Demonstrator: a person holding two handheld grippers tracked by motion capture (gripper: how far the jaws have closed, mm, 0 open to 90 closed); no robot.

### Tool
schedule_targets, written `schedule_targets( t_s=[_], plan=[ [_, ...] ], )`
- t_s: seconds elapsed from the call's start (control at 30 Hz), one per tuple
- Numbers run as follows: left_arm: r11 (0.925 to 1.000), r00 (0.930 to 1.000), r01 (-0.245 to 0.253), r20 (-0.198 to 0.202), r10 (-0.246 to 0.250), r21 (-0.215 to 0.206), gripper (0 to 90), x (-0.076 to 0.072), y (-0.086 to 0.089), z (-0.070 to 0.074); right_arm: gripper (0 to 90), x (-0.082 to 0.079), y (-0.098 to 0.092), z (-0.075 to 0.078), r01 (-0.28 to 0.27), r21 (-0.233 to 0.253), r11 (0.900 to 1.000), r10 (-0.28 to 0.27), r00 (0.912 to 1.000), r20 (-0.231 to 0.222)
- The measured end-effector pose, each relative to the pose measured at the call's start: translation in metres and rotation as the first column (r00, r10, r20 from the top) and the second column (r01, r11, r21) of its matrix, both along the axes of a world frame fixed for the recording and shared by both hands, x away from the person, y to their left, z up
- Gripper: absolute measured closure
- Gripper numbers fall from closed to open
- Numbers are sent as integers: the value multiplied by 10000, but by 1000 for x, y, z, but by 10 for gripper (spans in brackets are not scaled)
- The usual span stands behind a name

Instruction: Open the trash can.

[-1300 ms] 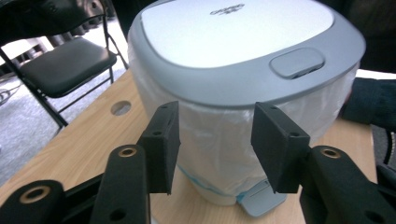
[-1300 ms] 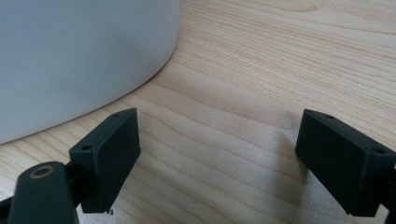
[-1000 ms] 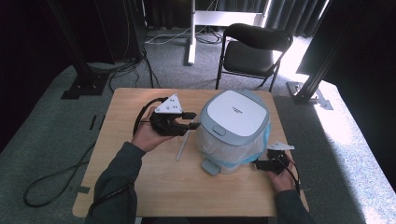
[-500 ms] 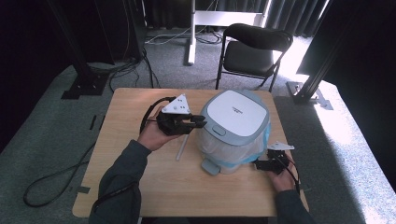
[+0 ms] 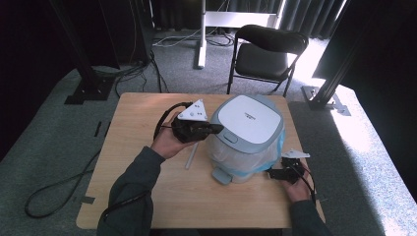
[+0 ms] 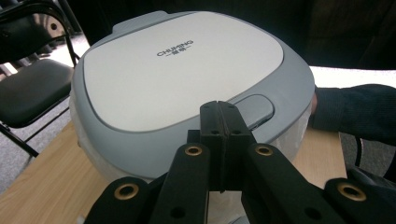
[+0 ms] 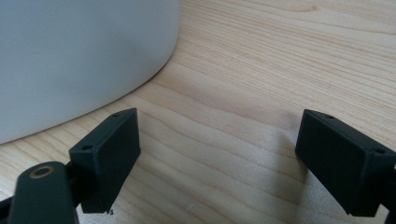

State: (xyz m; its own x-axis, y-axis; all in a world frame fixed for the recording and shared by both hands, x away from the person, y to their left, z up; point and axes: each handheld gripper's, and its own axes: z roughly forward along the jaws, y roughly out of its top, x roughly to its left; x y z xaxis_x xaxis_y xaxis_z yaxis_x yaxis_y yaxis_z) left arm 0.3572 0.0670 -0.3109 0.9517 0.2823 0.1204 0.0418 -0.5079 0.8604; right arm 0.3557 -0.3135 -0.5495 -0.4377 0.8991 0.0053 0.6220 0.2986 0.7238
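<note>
Left hand-held gripper [image 6: 219, 112] nears rice cooker [image 6: 187, 70].

Bare table [image 5: 142, 123] lies open at the left; the bulky bin [image 5: 248, 132] blocks the middle, crowding the right edge.

Dark grey sleeves are worn on both forearms. Left gripper [image 5: 216, 129] & right gripper [image 5: 271, 173]: black jaws w/ brass-ringed screw holes, grey 3-cornered top plates, black cables.

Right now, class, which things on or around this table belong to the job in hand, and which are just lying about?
In use: rice cooker, its lid button, left gripper, right gripper.
Lying about: white stick, chair, floor cable.
</note>
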Motion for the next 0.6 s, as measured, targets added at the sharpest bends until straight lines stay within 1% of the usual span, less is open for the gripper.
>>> schedule_targets(
  t_s=[0.23, 0.33, 0.6],
  plan=[
    [9997, 9998, 199, 33, -199, 136, 899, -2, -9, 0, 129, 0, 0, 0, 1, 0, 10000, -1, 10000, -1],
    [9996, 9998, 201, 27, -202, 197, 899, -1, -12, -1, 129, 0, 0, 0, 0, -2, 10000, 0, 10000, 2],
    [9993, 9994, 345, -66, -344, 168, 899, 0, -18, -2, 129, 0, 0, 0, -2, -2, 10000, 2, 10000, 0]
  ],
)
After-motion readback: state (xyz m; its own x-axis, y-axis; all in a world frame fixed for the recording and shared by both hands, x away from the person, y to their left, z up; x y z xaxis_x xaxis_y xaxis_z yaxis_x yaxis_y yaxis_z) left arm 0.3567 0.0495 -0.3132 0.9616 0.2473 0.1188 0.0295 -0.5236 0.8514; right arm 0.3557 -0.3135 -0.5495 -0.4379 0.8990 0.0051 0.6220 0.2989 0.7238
